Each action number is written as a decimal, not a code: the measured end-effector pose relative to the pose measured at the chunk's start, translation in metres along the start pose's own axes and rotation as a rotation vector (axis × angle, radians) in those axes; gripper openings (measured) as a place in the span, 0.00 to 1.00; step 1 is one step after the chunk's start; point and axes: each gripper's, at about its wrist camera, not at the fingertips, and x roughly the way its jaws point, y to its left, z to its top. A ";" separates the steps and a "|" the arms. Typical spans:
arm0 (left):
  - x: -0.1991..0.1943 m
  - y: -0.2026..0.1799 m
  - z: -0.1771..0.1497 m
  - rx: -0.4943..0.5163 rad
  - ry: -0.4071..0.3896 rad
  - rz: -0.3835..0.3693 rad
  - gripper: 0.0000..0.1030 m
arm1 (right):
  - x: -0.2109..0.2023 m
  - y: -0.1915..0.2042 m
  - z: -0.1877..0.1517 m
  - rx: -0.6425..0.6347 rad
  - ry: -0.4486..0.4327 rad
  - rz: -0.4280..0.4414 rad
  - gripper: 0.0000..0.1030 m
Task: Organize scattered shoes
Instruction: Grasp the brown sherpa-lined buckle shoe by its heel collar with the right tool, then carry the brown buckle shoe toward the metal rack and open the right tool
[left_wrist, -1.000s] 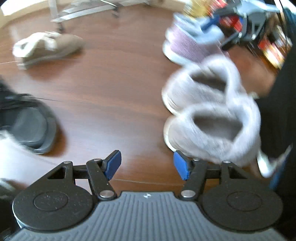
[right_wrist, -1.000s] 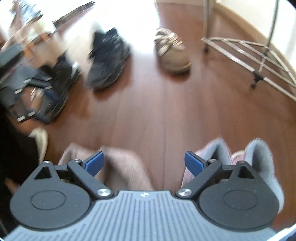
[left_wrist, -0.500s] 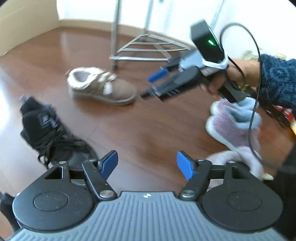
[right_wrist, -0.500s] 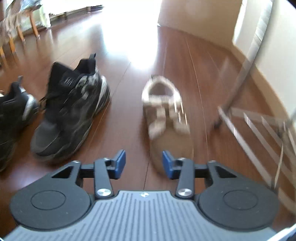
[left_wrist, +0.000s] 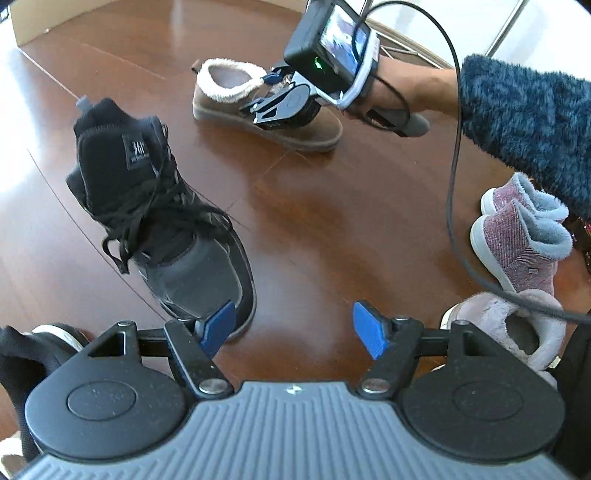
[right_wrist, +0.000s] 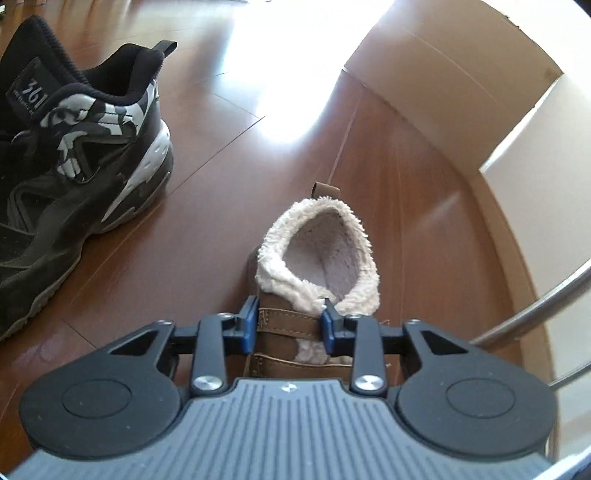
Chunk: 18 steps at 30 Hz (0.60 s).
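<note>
Grip: right gripper has just been closing, now clamping brown boot across its strap, for lifting.
Spare: left gripper is hanging released, empty, beside black sneaker.

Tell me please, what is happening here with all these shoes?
A person is tidying shoes on a wooden floor. The right gripper has just been closing across the brown fleece-lined boot, its pads against the boot. The left gripper is open and empty, near a black sneaker.
</note>
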 end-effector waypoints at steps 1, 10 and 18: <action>0.000 -0.001 0.000 0.004 -0.001 0.002 0.69 | -0.005 -0.001 -0.004 0.008 0.006 0.001 0.27; 0.011 -0.027 -0.002 0.081 0.010 0.002 0.69 | -0.098 -0.047 -0.111 0.135 0.077 -0.005 0.26; 0.020 -0.060 -0.002 0.164 0.022 -0.001 0.69 | -0.139 -0.070 -0.174 0.193 0.169 -0.029 0.26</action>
